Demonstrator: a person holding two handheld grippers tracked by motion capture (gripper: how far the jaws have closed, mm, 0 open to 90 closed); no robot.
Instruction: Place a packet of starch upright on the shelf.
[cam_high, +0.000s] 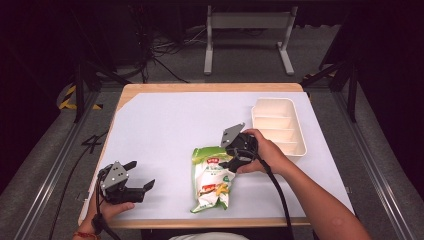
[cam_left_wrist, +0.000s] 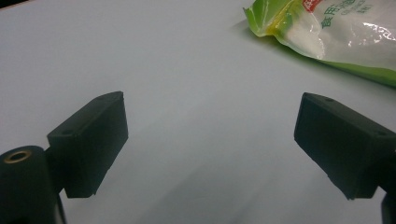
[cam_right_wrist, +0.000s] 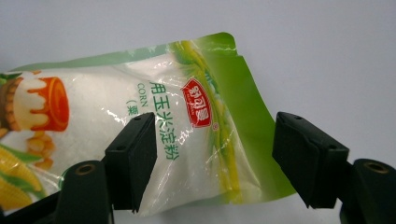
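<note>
From above, a green bag (cam_high: 210, 179) lay flat on the table (cam_high: 165, 125) near its front edge, with a white tray (cam_high: 278, 126) farther back. The right tool (cam_high: 234, 159) hung over the bag's top. The left tool (cam_high: 134, 181) sat apart.

The left tool's (cam_left_wrist: 210, 140) view showed its jaws wide open and holding nothing, with the bag's (cam_left_wrist: 336, 32) corner ahead.

The right tool's (cam_right_wrist: 215, 154) view showed its jaws wide open on both sides of the bag (cam_right_wrist: 140, 135), not squeezing it.

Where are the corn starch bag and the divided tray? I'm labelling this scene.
corn starch bag (cam_high: 211, 179), high view, middle of the bag's front.
divided tray (cam_high: 301, 142), high view, on its right rim.
</note>
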